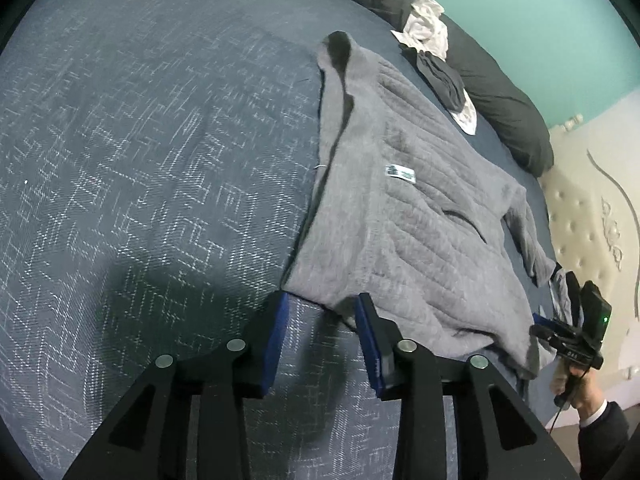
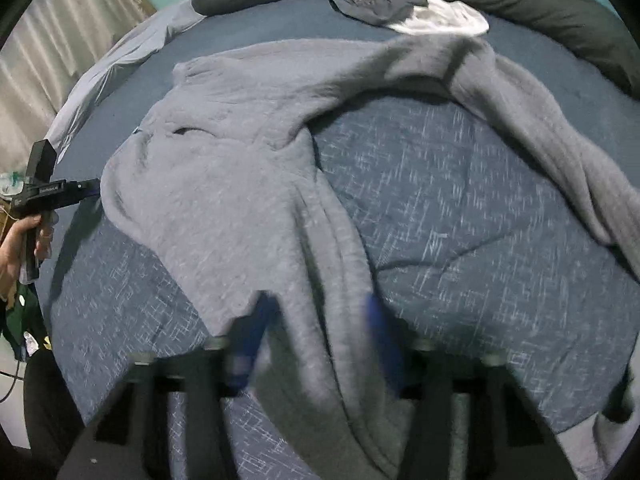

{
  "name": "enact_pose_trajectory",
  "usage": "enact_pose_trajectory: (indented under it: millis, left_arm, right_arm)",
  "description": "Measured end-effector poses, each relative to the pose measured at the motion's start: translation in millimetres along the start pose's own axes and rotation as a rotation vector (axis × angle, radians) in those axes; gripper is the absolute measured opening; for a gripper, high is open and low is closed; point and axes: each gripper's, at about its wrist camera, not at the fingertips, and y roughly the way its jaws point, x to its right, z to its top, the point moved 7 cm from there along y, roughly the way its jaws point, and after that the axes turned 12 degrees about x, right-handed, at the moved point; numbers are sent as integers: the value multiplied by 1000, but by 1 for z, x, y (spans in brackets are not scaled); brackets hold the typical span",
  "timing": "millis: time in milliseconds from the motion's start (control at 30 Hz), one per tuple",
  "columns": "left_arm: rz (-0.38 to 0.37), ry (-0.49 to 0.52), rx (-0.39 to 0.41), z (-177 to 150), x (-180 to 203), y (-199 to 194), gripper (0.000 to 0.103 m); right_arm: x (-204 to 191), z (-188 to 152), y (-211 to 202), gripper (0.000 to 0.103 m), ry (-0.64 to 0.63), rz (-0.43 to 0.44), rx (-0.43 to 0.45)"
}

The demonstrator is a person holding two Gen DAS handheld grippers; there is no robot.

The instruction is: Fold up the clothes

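A grey quilted sweater point(image 1: 416, 208) lies spread on the blue patterned bedspread point(image 1: 152, 168). In the left wrist view my left gripper point(image 1: 324, 316) stands open. The sweater's hem corner lies just at its blue fingertips point(image 1: 280, 320), and bedspread shows through the gap. The right wrist view is blurred. There a thick fold of the sweater point(image 2: 328, 264) runs down between the blue pads point(image 2: 256, 320) and fills the gap of my right gripper point(image 2: 318, 316). A long sleeve point(image 2: 552, 128) trails to the right. My left gripper point(image 2: 90, 186) also shows at the sweater's far left edge, held by a hand point(image 2: 20, 240).
Dark pillows point(image 1: 500, 92) line the bed's far edge. A small pile of white and dark clothes point(image 2: 404, 4) lies beside them. A cream tufted headboard point(image 1: 588, 216) stands at the right, and a curtain point(image 2: 48, 56) hangs at the left in the right wrist view.
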Motion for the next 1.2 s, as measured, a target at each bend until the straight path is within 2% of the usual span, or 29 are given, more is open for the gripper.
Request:
enact_pose_trajectory:
  millis: [33, 67, 100, 133, 200, 400, 600, 767, 833, 933, 1033, 1067, 1100, 1133, 1167, 1200]
  left_arm:
    - [-2, 0, 0, -1, 0, 1, 36]
    - [-4, 4, 0, -1, 0, 2, 29]
    - [-6, 10, 1, -1, 1, 3, 20]
    - [-7, 17, 0, -1, 3, 4, 16]
    - [0, 38, 3, -1, 5, 4, 0]
    - [7, 71, 39, 10, 12, -3, 0]
    - [11, 69, 76, 28, 13, -14, 0]
    - [18, 66, 71, 28, 14, -14, 0]
    - [0, 77, 58, 22, 18, -12, 0]
    - [-34, 96, 34, 14, 25, -8, 0]
    - [-30, 136, 29, 9, 30, -7, 3]
    - [-32, 142, 28, 8, 31, -7, 8]
    - [-38, 140, 27, 8, 32, -7, 18]
    - [-46, 134, 26, 8, 33, -6, 25]
    - [-54, 129, 26, 8, 35, -5, 38]
    - [-56, 127, 26, 8, 36, -4, 47]
  right_arm:
    - [0, -2, 2, 25, -16, -3, -5]
    - [1, -2, 3, 16, -21, 7, -9]
    - [1, -2, 4, 12, -25, 15, -12]
    - [2, -2, 5, 10, -23, 16, -9]
    - [5, 0, 2, 8, -20, 18, 8]
    - [33, 36, -17, 7, 8, -23, 114]
    - [57, 82, -15, 2, -1, -98, 147]
    - [74, 87, 15, 2, 5, -142, 84]
    - [72, 82, 24, 3, -18, -155, 72]
    - [74, 73, 24, 4, 23, -132, 73]
    - [73, 70, 2, 7, 36, -132, 140]
    - [72, 67, -6, 10, 47, -124, 152]
    - [71, 63, -14, 13, 56, -114, 161]
    - [70, 58, -21, 20, 60, -100, 161]
    - [68, 53, -28, 29, 64, -86, 161]
    - [67, 48, -35, 32, 69, -72, 160]
